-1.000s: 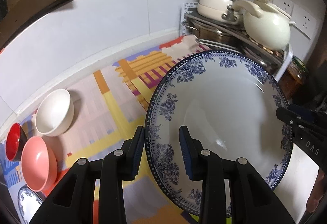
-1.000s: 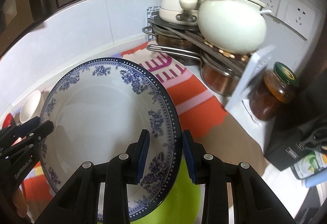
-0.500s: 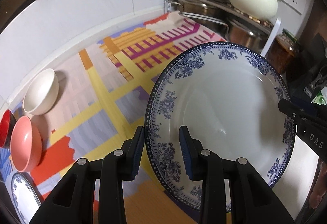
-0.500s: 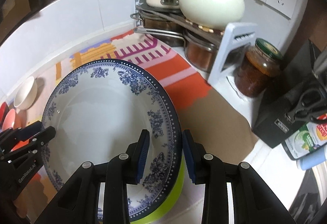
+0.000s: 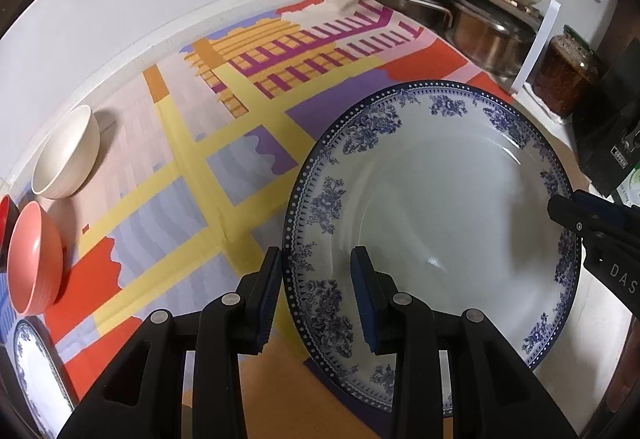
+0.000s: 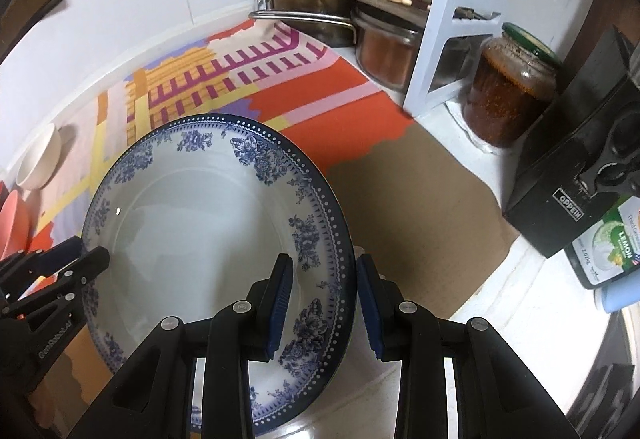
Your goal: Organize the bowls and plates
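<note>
Both my left gripper (image 5: 316, 295) and right gripper (image 6: 323, 301) clamp the blue-patterned plate (image 5: 432, 215) by opposite rims, lower frame; uneven lowering risks slipping it.

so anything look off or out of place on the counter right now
Nothing is spilled or broken. The one oddity: the white bowl and pink bowl by the wall appear tipped on their sides rather than upright. The blue-patterned plate is held at opposite rims by the left gripper and right gripper, looking intact.
</note>
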Action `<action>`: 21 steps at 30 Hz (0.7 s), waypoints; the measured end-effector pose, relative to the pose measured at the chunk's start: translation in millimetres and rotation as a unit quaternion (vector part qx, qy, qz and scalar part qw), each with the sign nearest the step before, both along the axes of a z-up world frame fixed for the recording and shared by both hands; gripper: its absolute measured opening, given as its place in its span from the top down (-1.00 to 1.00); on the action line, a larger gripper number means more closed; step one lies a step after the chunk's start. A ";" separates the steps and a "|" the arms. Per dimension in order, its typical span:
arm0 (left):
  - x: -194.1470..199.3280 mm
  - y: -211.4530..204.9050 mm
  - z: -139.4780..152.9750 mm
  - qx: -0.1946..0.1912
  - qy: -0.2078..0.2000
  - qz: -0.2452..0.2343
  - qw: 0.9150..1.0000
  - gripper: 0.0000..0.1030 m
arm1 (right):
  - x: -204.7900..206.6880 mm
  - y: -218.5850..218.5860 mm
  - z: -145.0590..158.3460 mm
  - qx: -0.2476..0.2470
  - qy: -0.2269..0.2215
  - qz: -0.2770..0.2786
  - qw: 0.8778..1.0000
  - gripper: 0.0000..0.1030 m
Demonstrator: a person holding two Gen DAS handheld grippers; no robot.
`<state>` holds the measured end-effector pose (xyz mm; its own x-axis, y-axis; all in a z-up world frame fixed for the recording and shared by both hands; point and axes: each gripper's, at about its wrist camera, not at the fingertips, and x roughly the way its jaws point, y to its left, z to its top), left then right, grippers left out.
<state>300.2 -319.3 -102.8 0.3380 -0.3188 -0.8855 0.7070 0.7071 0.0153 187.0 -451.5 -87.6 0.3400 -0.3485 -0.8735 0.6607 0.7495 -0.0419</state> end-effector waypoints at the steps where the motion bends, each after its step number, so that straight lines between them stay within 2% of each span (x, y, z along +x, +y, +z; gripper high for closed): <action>1: -0.2 -0.3 -1.5 0.000 0.001 0.000 1.000 0.33 | 0.2 -0.6 -1.7 0.003 0.001 0.000 1.000 0.33; 21: 1.4 -10.2 -17.3 0.021 0.008 -0.002 1.000 0.29 | 3.6 -11.9 -22.6 0.025 0.011 -0.005 1.000 0.33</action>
